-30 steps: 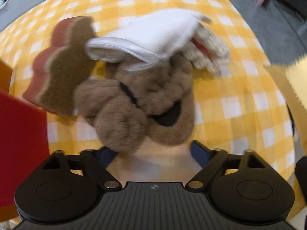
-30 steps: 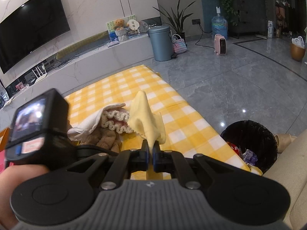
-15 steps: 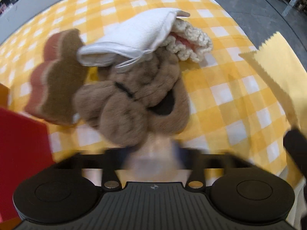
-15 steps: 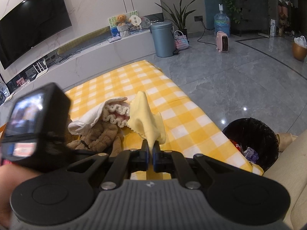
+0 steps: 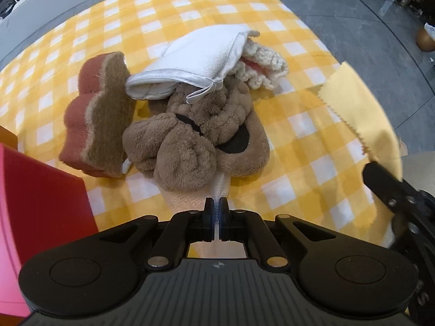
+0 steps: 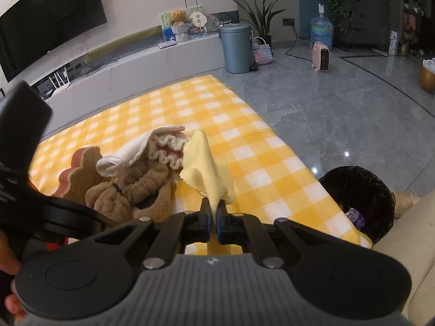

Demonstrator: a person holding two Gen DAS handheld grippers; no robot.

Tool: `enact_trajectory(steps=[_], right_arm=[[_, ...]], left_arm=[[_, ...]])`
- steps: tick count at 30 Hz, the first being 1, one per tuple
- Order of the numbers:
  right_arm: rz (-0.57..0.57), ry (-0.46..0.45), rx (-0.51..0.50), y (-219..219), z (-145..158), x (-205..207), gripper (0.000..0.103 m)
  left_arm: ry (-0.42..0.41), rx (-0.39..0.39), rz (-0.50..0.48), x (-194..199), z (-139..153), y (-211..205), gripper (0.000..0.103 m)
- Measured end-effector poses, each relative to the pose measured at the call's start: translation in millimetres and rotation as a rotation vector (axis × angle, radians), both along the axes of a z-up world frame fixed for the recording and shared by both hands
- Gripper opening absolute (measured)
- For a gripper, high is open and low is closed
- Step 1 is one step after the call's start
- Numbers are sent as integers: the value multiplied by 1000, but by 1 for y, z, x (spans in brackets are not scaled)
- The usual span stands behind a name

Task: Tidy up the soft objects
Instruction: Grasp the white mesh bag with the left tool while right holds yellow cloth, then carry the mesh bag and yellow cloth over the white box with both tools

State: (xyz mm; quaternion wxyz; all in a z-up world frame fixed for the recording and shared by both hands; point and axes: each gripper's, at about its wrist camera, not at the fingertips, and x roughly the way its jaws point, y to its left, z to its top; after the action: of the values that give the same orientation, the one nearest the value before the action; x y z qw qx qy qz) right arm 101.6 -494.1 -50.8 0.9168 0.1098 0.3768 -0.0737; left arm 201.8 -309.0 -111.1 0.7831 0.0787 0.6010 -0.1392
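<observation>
Closing from wide open, the left hand-held gripper (image 5: pixel 216 206) now pinches the plush's beige tag (image 5: pixel 217 190) for lifting off the table (image 5: pixel 299 141). Right hand-held gripper (image 6: pixel 214 212) grips the yellow cloth (image 6: pixel 206 171), clear above the pile.

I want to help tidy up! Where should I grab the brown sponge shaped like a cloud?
Pinch the brown, cloud-shaped sponge across its top lobe, coming from above. It stands tilted on edge against the fluffy brown plush toy, so its two flat faces are free there.
</observation>
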Motion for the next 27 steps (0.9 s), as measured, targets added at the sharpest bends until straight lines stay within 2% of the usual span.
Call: enact_trajectory(steps=[4, 7, 15, 18, 24, 27], right_arm=[[4, -2, -2, 0, 0, -2, 1], [2, 2, -5, 0, 0, -1, 1], [18, 11, -6, 4, 1, 1, 1], [27, 14, -14, 6, 1, 2, 2], [38, 31, -18, 8, -4, 3, 2], [50, 32, -18, 11, -4, 3, 2]], left_arm=[[-15, -27, 3, -9, 14, 7, 2], [-15, -63, 19, -19, 34, 14, 2], [-83, -129, -26, -48, 75, 22, 2], [-93, -176, -50, -60, 91, 28, 2], [-192, -201, -161, -84, 116, 33, 2], [-255, -216, -160, -94, 131, 46, 0]])
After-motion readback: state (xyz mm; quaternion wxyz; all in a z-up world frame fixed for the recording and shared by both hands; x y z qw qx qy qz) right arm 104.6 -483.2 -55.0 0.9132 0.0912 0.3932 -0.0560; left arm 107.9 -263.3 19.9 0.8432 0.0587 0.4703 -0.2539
